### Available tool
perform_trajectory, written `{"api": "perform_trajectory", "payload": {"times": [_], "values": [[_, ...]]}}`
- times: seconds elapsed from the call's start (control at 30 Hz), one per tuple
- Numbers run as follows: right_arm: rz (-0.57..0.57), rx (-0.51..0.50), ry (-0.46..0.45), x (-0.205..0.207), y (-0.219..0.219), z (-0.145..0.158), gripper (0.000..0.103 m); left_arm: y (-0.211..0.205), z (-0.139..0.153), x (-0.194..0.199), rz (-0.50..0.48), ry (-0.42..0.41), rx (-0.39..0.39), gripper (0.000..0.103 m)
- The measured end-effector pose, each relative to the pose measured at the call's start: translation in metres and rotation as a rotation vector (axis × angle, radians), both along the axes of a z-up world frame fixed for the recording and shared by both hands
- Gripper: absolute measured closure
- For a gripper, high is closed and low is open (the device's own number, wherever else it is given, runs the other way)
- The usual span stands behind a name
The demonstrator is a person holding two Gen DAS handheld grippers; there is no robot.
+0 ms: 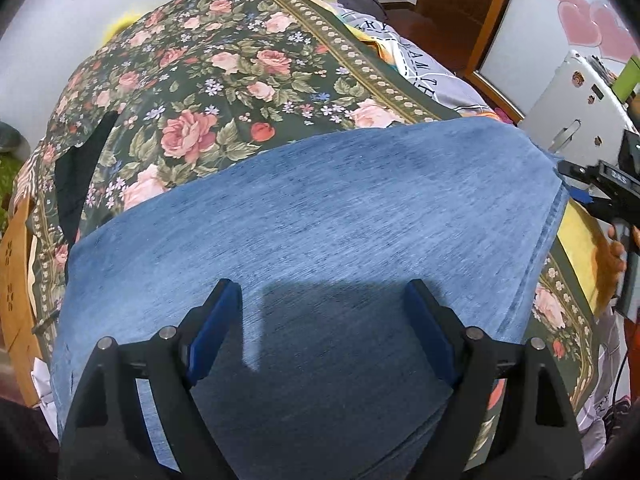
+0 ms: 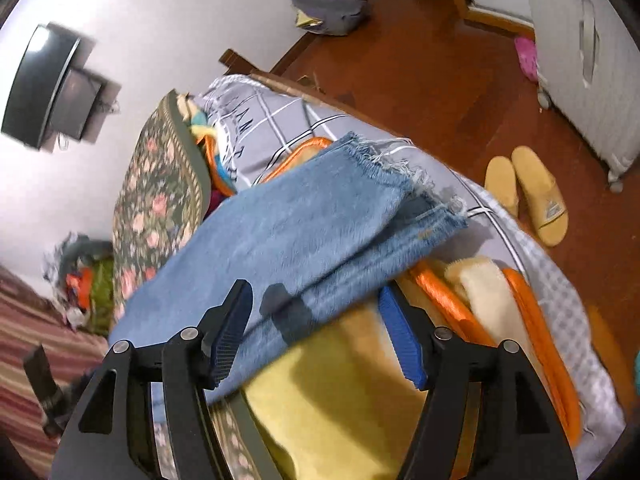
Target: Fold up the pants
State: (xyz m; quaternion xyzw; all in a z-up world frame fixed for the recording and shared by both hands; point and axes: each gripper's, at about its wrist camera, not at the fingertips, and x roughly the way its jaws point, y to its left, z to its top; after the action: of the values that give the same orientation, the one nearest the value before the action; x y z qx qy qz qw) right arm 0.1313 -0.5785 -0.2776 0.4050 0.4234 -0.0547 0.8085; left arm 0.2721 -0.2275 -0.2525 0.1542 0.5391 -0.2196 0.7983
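While the pants [image 1: 312, 216] are lying folded lengthwise on the floral bedspread [image 1: 208, 80], one leg stacked on the other, the work is looking, by my judgement, perhaps half done; going from left to right, a dark garment [image 1: 80, 176] is resting on the bedspread well off to the left; next, the left gripper [image 1: 320, 312] is hovering over the broad denim panel, its blue pads [image 1: 216, 320] standing wide apart with nothing between them, only casting a shadow on the cloth; further right, the denim is running out to its far edge, where the right gripper [image 1: 600, 184] is showing at the border of the left wrist view; in the right wrist view that right gripper [image 2: 320, 320] is sitting at the long edge of the pants [image 2: 288, 232], its fingers parted and not pressing the fabric, the edge lying between them but free; beyond it the frayed cuffs [image 2: 420, 184] are lying roughly together on a grey checked sheet [image 2: 280, 120], near a yellow blanket [image 2: 340, 400]; what is remaining, I would say, is the crosswise fold, bringing cuffs toward the waist, and some smoothing.
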Motion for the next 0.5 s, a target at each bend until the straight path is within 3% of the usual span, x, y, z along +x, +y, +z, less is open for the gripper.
{"api": "perform_trajectory", "payload": {"times": [0.07,0.17,0.33,0.5], "values": [[-0.017,-0.022,0.004,0.007,-0.004,-0.002,0.043,-0.001,0.0,0.001,0.001,0.0,-0.006,0.018],[-0.055,-0.076,0.01,0.014,-0.008,-0.003,0.055,-0.002,0.001,0.002,0.004,0.0,-0.015,0.018],[-0.059,-0.183,0.001,0.018,-0.013,0.009,0.092,0.006,0.015,0.001,0.035,-0.022,-0.061,0.018],[-0.007,-0.242,-0.087,0.02,-0.006,0.053,0.096,0.027,0.042,-0.004,0.086,-0.094,-0.104,0.018]]}}
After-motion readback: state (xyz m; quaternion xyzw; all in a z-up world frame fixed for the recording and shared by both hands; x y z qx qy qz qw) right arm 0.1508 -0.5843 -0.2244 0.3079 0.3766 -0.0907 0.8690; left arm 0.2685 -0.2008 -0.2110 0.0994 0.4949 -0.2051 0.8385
